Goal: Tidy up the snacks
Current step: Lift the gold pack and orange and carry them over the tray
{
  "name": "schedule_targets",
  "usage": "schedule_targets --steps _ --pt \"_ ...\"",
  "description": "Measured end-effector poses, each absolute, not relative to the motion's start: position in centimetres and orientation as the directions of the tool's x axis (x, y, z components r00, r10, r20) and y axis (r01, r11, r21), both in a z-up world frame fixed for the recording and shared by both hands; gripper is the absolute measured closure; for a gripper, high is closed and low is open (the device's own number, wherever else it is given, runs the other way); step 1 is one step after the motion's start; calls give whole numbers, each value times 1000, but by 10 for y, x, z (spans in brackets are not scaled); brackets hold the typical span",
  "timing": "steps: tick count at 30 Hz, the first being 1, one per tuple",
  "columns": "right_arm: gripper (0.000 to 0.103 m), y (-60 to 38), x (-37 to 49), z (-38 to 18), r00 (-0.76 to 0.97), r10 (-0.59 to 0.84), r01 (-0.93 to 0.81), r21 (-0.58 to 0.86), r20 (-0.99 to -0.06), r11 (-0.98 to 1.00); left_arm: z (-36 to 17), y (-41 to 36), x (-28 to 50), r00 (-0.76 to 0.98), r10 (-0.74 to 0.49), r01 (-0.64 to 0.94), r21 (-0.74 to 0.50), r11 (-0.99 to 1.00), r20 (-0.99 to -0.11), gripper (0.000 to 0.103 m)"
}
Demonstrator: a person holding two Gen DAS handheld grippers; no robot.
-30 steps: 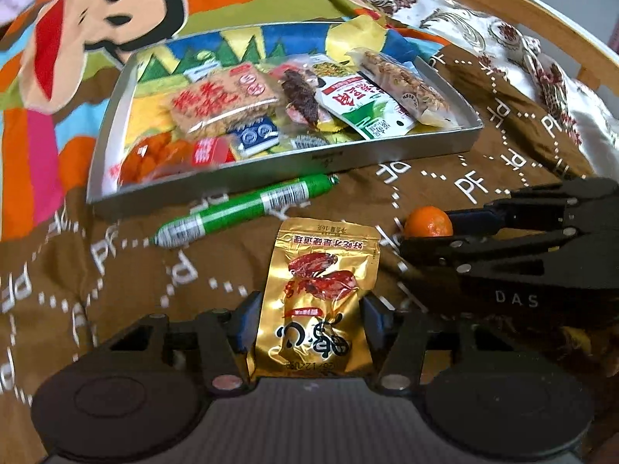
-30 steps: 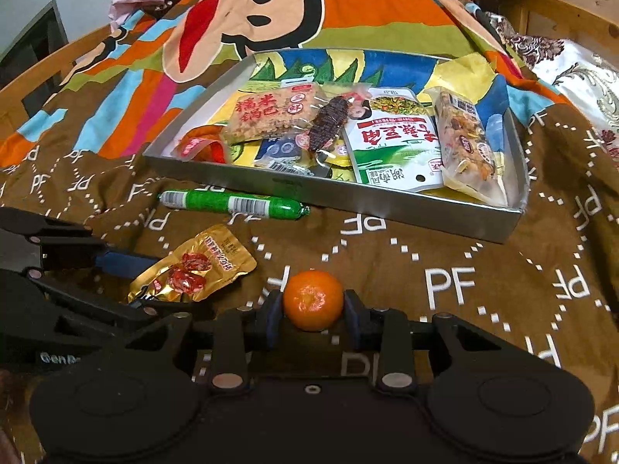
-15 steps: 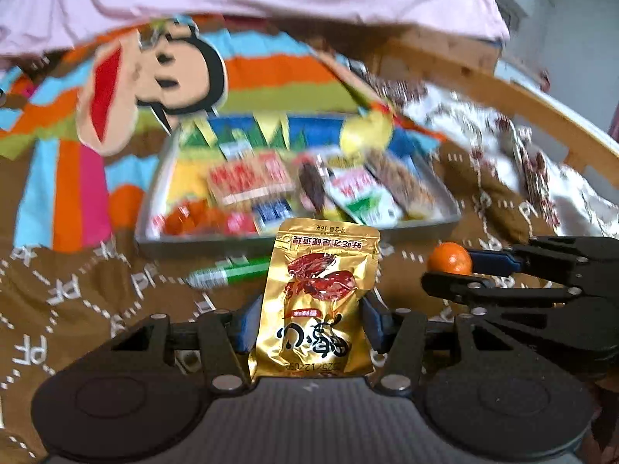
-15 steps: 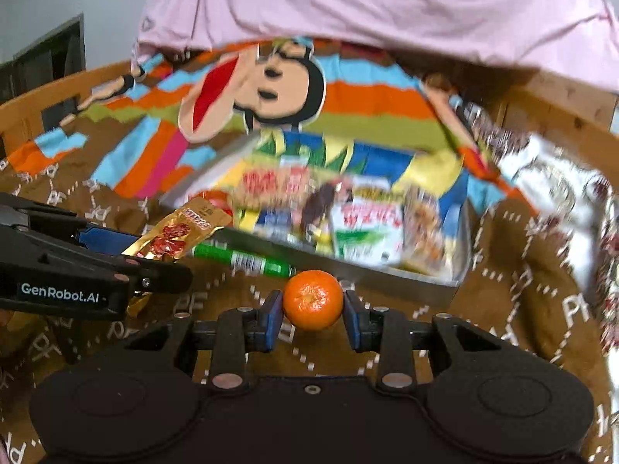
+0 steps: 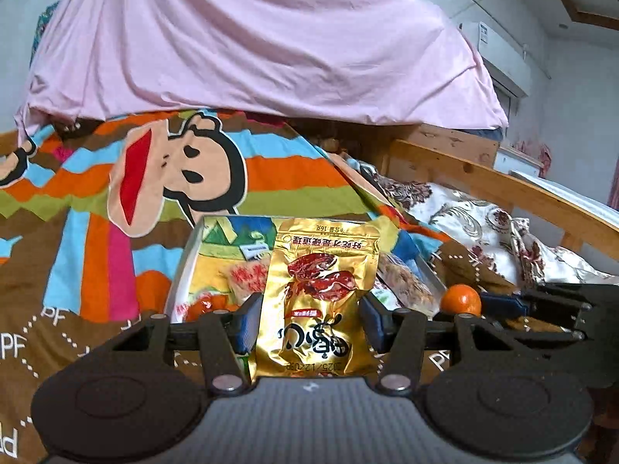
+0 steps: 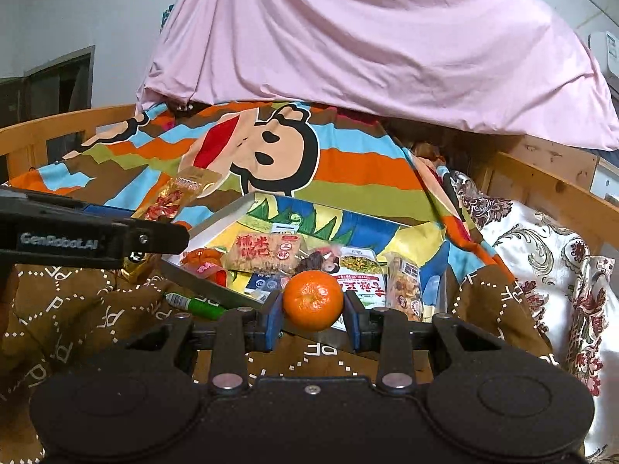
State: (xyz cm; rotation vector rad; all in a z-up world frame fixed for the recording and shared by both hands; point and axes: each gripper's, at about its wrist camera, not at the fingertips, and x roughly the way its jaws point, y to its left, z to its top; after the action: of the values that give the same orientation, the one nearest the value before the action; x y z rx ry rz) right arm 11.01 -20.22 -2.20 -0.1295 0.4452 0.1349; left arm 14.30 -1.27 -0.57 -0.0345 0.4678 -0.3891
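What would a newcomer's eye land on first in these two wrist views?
Probably the gold snack pouch, upright between the left gripper's pads and filling the middle of its view. Next the orange mandarin pinched in the right gripper, in front of the silver tray of packets on the cartoon-monkey blanket.

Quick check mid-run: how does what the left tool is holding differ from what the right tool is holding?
The left tool grips a flat, shiny gold snack packet with printed red fruit; the right tool grips a round, plain orange mandarin. The packet stands tall above its pads; the mandarin barely rises over its own. The packet spans wider jaws. Both are clamped, lifted off the blanket, short of the tray.
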Motion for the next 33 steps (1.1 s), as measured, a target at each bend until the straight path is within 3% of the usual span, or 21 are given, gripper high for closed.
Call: schedule_targets --steps 17,28,33 --pt "68 -196 145 -23 946 64 -123 -170 -318 978 -15 -18 183 880 -247 243 -61 968 -405 45" --pt "68 -188 198 -38 956 51 -115 -209 -289 971 -24 -6 242 897 -211 158 -165 974 -389 45" --pt "68 -192 226 -48 953 26 -86 -189 -300 978 -32 -11 271 898 -199 151 -151 977 -393 45"
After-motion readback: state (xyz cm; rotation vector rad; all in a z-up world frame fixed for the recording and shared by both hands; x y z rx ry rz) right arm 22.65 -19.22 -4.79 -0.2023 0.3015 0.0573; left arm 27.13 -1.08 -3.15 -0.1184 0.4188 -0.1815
